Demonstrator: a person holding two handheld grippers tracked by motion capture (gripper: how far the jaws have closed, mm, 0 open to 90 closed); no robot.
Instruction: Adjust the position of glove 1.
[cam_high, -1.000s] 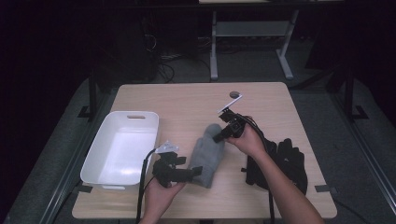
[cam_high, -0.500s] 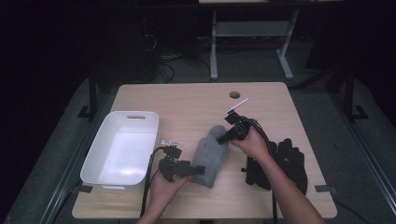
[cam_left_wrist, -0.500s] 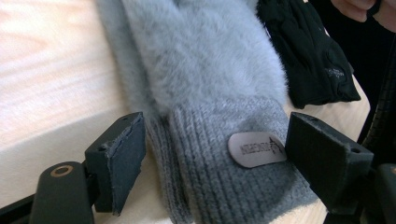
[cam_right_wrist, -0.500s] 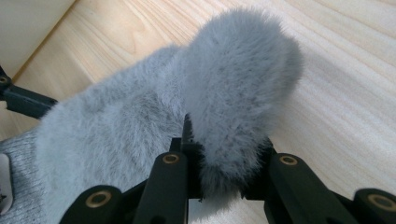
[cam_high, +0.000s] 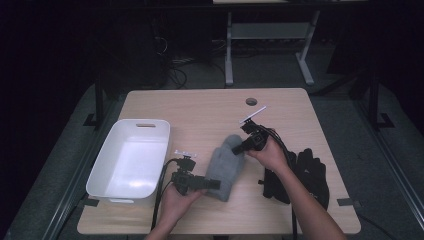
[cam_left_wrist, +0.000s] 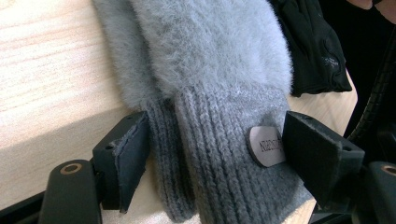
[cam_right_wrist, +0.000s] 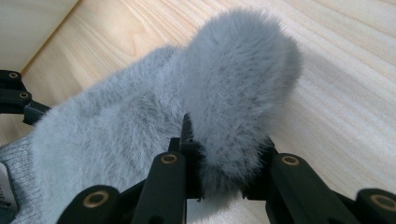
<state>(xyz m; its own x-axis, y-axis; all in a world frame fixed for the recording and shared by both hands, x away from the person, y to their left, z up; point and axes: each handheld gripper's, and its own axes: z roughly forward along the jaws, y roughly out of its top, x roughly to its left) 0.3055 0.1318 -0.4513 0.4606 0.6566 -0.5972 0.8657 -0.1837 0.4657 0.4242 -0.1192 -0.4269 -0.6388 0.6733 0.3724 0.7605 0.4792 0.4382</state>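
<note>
- Dark surroundings are seen around a pale wooden table (cam_high: 200, 107), with a metal frame and cables on the floor beyond its far edge.
- A white rectangular bin (cam_high: 131, 158) is seen at the near left of the table, and a pile of black gloves (cam_high: 305, 172) at the near right.
- A grey mitten (cam_high: 226, 165) is laid near the table's middle, between the bin and the black gloves, its cuff toward the near edge.
- The mitten is made of fluffy grey fur over the hand part, with a ribbed knit cuff (cam_left_wrist: 219, 154) on which a small oval label (cam_left_wrist: 265, 146) is fixed.
- The left gripper (cam_left_wrist: 215, 154) is placed around the cuff, its jaws spread to either side of the ribbing; whether they press it cannot be told.
- The right gripper (cam_right_wrist: 224, 177) is closed on the furry far end of the mitten, which is pinched and bulges above the jaws.
</note>
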